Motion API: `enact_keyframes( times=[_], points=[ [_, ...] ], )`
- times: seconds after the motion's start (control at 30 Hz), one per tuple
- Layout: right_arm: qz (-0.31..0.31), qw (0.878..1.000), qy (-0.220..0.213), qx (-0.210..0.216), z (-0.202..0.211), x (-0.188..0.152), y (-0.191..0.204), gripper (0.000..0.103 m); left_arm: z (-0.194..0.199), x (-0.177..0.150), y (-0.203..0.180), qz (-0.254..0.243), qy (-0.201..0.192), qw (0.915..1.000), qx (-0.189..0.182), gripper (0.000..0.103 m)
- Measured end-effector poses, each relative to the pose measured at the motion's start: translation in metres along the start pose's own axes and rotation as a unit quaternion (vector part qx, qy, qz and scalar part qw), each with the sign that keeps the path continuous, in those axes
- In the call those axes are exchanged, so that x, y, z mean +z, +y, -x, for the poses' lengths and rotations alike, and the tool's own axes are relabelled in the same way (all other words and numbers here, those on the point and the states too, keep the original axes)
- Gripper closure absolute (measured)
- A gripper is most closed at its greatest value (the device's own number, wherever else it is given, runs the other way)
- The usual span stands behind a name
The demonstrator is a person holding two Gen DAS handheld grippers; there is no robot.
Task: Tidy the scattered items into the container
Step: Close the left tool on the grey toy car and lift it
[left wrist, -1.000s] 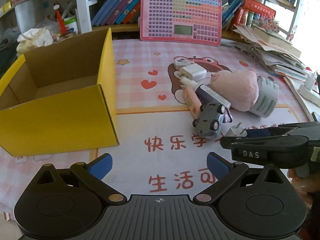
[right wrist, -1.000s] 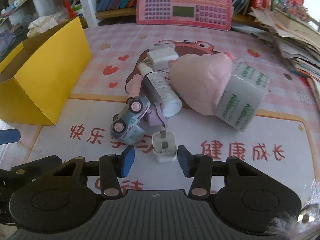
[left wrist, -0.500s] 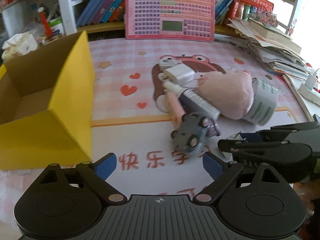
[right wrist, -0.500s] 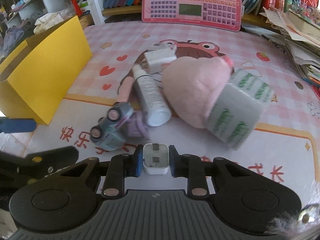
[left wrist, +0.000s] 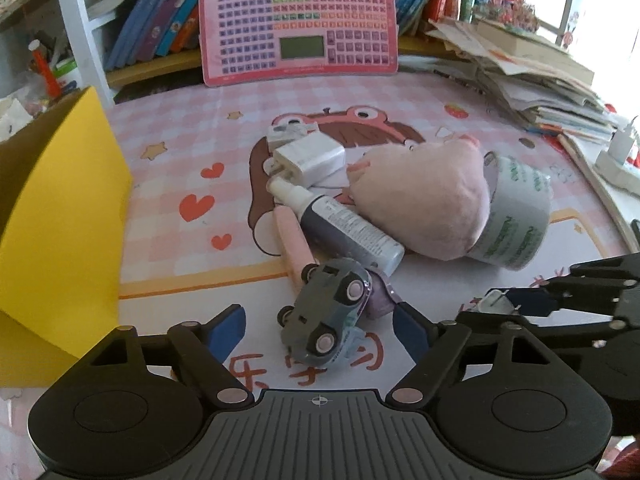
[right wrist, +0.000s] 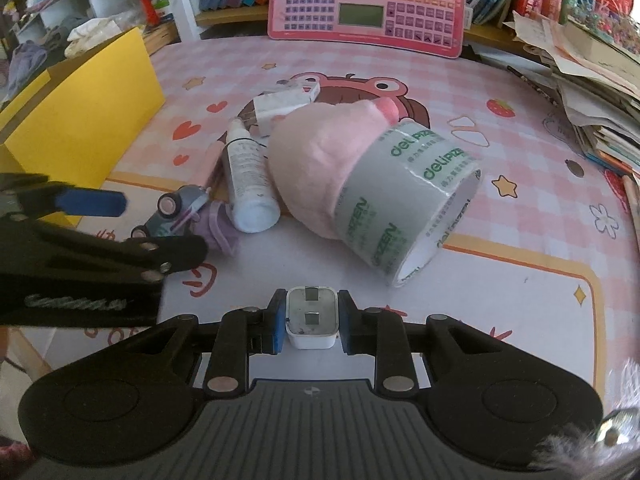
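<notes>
White plug adapter sits clamped between the blue pads of the right gripper, prongs facing away from the camera. Left gripper jaws are closing around the grey toy car, which lies between them on its side, pads not yet touching it. Yellow box stands well left of the left jaws; spray bottle, pink plush and tape roll lie just beyond them.

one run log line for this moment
right gripper: shut on white plug | left gripper: closing around toy car | yellow box: nothing placed yet
</notes>
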State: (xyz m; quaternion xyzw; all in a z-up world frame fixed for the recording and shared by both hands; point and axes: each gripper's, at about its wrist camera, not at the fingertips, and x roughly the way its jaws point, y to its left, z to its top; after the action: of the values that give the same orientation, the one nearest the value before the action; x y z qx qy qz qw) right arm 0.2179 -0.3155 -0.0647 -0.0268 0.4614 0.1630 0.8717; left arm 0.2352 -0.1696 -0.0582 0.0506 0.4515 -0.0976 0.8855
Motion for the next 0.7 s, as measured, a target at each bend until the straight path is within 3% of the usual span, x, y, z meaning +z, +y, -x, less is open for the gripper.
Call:
enact_keyframes(
  times=[0.1, 0.17, 0.2, 0.7],
  points=[
    [0.014, 1.000, 0.002, 0.004, 0.000, 0.000, -0.001, 0.079, -0.009, -0.001, -0.002, 0.005, 0.016, 0.9999, -0.003, 0.032],
    [0.018, 1.000, 0.002, 0.008, 0.000, 0.000, -0.002, 0.079, -0.012, -0.002, -0.003, 0.007, 0.029, 0.9995, -0.006, 0.053],
    [0.018, 1.000, 0.002, 0.010, 0.000, 0.000, -0.003, 0.079, -0.014, -0.004, -0.003, 0.010, 0.036, 0.9993, -0.007, 0.056],
    [0.005, 1.000, -0.010, 0.013, 0.009, 0.001, 0.005, 0.079, 0.023, -0.017, 0.010, 0.036, 0.021, 0.9990, -0.014, 0.057]
  ],
)
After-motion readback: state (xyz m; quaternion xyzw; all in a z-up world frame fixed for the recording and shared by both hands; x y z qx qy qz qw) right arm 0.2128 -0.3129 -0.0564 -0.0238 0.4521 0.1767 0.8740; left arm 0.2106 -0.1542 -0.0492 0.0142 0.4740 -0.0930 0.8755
